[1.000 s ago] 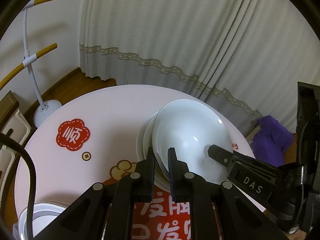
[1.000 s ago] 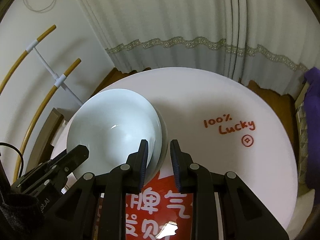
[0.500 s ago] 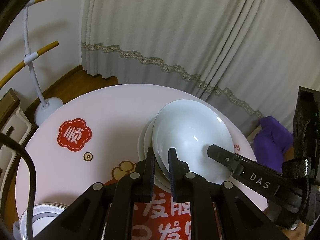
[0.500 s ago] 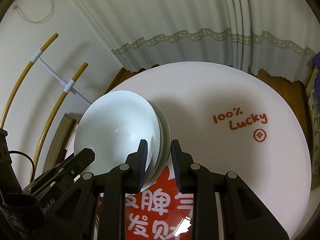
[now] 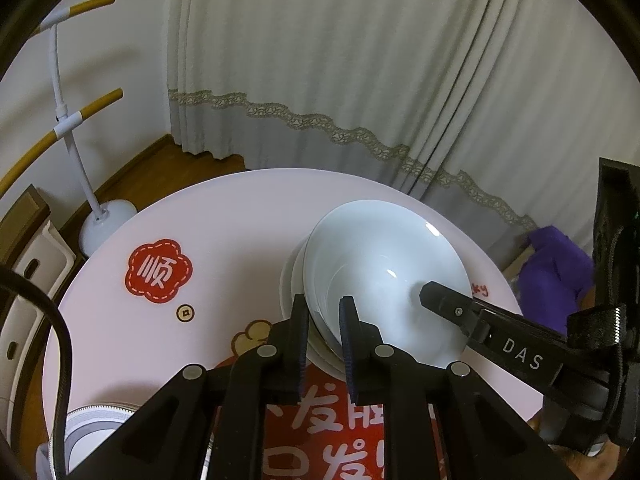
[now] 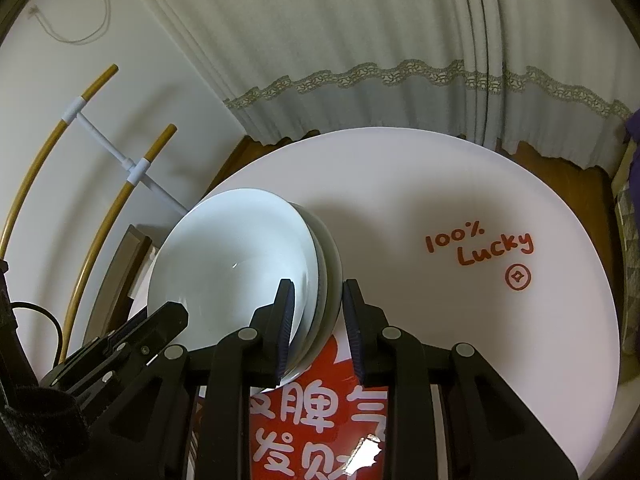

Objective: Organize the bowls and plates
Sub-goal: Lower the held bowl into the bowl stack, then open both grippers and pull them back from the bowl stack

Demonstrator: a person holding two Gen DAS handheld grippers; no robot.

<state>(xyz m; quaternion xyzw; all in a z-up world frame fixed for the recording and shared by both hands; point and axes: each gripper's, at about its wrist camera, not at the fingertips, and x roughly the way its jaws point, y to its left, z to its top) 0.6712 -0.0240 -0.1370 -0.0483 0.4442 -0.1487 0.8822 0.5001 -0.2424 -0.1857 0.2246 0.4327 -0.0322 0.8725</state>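
Round table [image 5: 240, 216] with a printed cover. The stack [image 5: 294, 280] of white dishes sits near its middle, over the edge of the red print [image 5: 320, 432]; a second, grey-rimmed plate [image 5: 92, 420] lies well apart at the near left edge.

The stack is several nested dishes with a deep bowl [image 6: 232, 264] on top. I cannot tell whether its base rests on the cover or is just off it.

The left gripper [image 5: 324, 320] straddles the stack's near-left rim, one finger inside the bowl and one outside the lowest dish. Its jaws have just been opening a little with the rim between them, yet both pads appear to bear on the dishes, so I read it as closed on the stack.

The right gripper [image 6: 319, 308] takes the near-right rim the same way and is clamped across all the rims at once.

In my judgement, the step in hand is moving the whole stack as one unit. To do it well I would keep both grips equally firm and both hands level with each other. I would move slowly. Glazed rims are slick, and a bite this shallow lets the nested dishes slide against one another. The loosened left side is where a slip would most likely begin. I would therefore tighten it before any lift.
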